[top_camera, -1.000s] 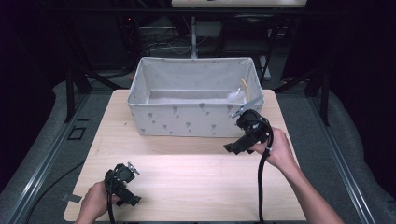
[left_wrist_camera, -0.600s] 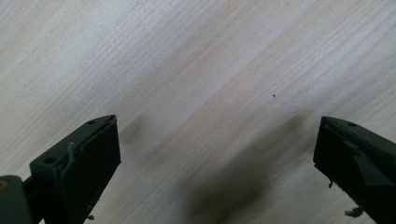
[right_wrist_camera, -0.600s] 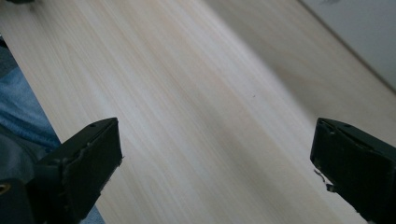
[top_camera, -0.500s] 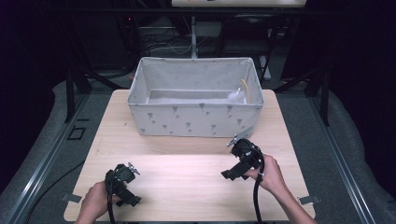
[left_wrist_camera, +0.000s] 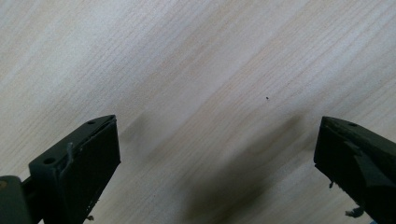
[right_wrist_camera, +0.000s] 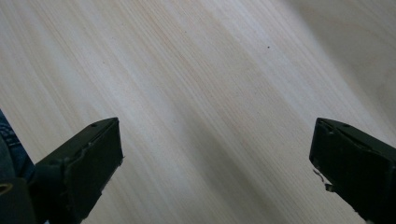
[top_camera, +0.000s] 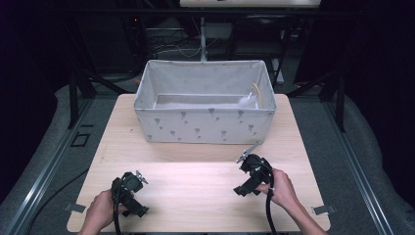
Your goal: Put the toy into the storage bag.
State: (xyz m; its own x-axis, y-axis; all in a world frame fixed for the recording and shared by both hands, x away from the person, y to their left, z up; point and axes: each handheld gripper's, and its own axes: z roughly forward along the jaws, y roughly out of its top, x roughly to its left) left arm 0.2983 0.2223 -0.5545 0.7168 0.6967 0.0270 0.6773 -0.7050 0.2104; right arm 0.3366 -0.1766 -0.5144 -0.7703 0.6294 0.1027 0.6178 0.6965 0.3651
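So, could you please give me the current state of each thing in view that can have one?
left gripper: jaws wide open, holding nothing, low over the table at its near left.
right gripper: jaws wide open, holding nothing, over the table in front of the bin.
fabric bin: upright, open at the top, something pale with a yellowish loop lying inside at its right end.
table: bare wood between the two grippers.
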